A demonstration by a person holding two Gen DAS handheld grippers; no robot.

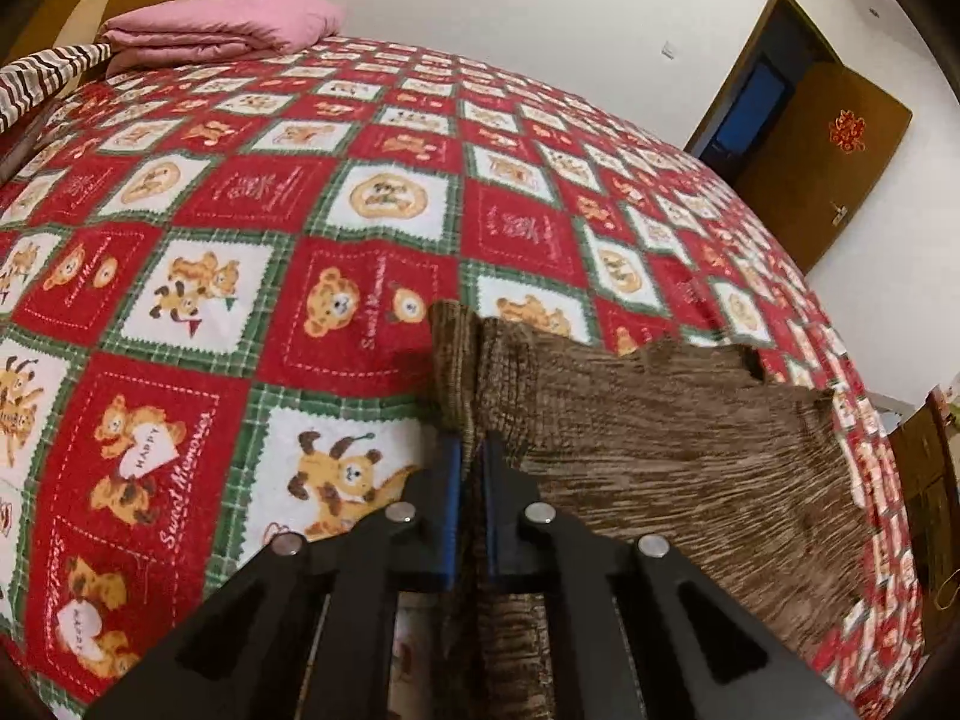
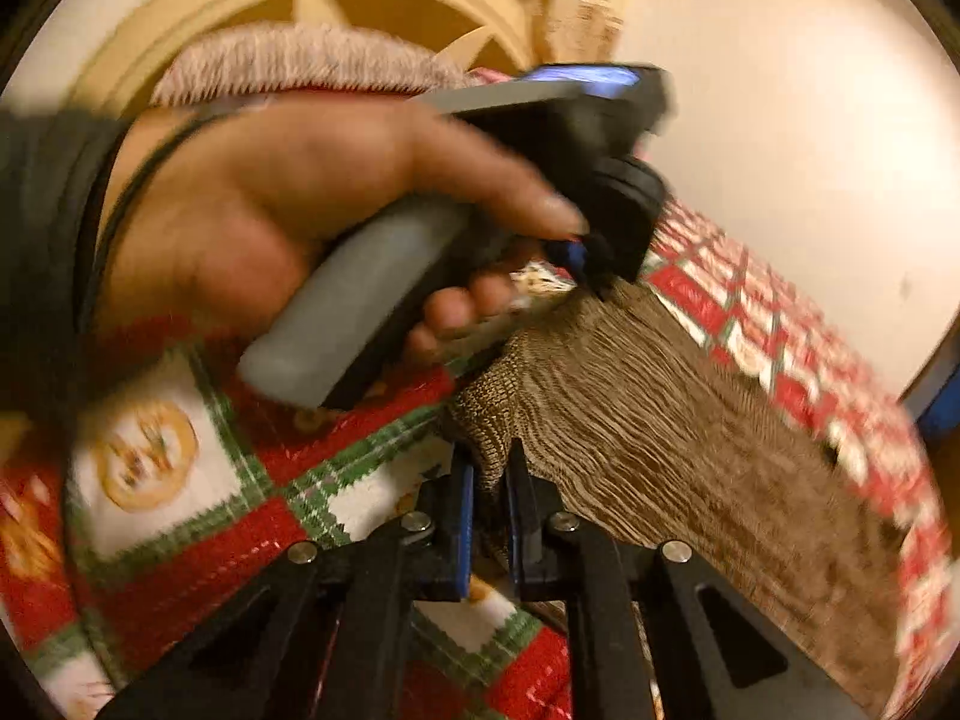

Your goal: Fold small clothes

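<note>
A bed (image 1: 252, 252) covered by a red, green and white bear-print quilt fills most of both views, and it carries everything in play. At its far end, by the headboard, lies a folded pink blanket (image 1: 222, 30), well apart from the work, and a brown door (image 1: 840, 150) stands open in the white wall beyond. Near the close edge of the bed lies the task's thing, a brown knitted garment (image 1: 690, 456), spread mostly flat across the quilt with one end raised. The left claw (image 1: 473, 450) is clamped on a bunched edge of that knit, its blue pads pressed together with the fabric pinched between them and a tuft standing up past the tips. The right claw (image 2: 489, 480) is likewise closed on a corner of the same garment, the cloth gathered between its pads. In the right wrist view a person's hand (image 2: 288, 198) grips the grey handle of the other tool just beyond, right at the garment's far edge. Judging by this, the fold is only at its start: both corners are gripped, but the garment is still one open layer, so lifting the held edge over, laying it down and smoothing all remain to be done.
</note>
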